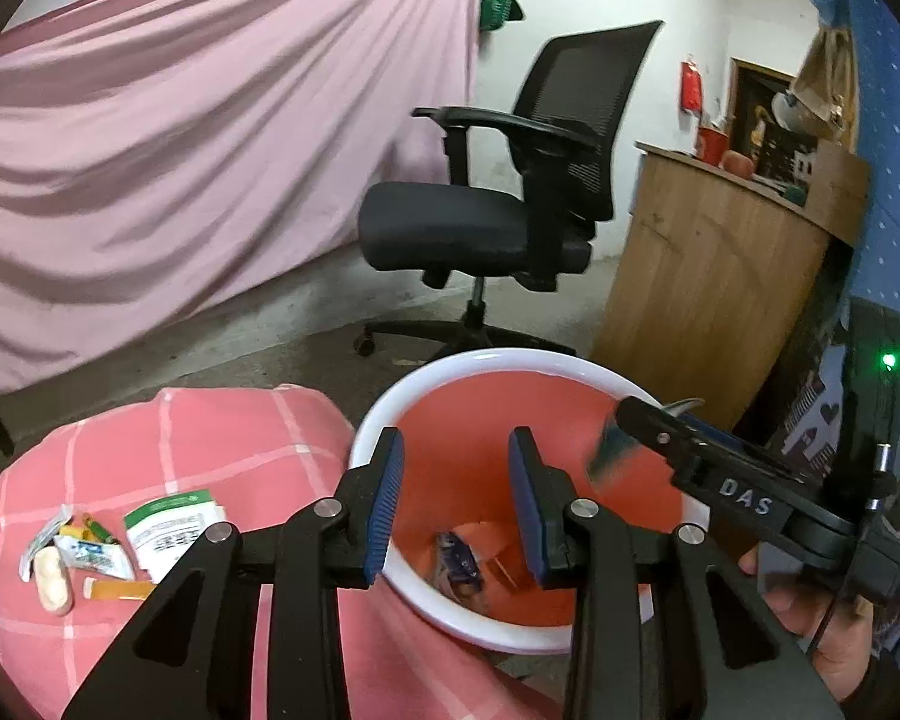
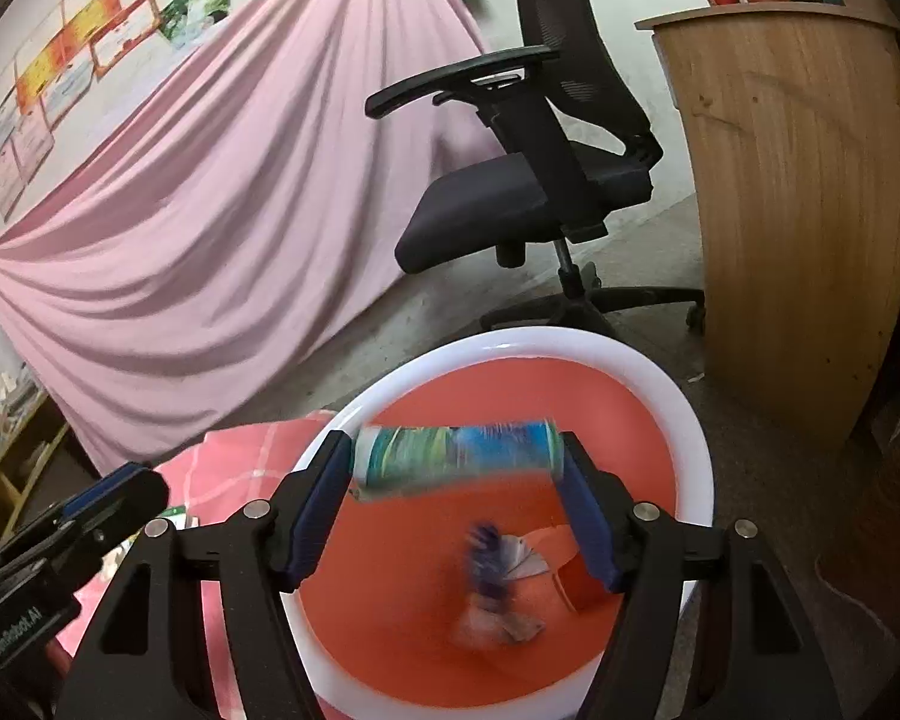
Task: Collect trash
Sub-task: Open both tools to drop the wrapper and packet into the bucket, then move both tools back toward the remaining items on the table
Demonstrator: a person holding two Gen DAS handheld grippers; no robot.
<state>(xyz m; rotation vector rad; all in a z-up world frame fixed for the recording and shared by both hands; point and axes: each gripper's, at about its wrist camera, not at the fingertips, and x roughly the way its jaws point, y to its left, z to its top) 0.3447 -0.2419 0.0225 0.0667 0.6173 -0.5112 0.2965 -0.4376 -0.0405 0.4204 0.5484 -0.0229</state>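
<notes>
"DAS" lettering on right claw (image 1: pixel 636 420)

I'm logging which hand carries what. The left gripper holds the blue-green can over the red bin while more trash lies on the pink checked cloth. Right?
Not quite: the right gripper has the blue-green can between its fingers, as the right wrist view shows; the left gripper is empty. It is over the red bin, and trash lies on the pink checked cloth.

Bin (image 1: pixel 384 414) right of bed (image 1: pixel 222 438), wrappers (image 1: pixel 84 546) on bed, chair (image 1: pixel 510 192) behind bin, cabinet (image 1: pixel 714 276) right.
</notes>
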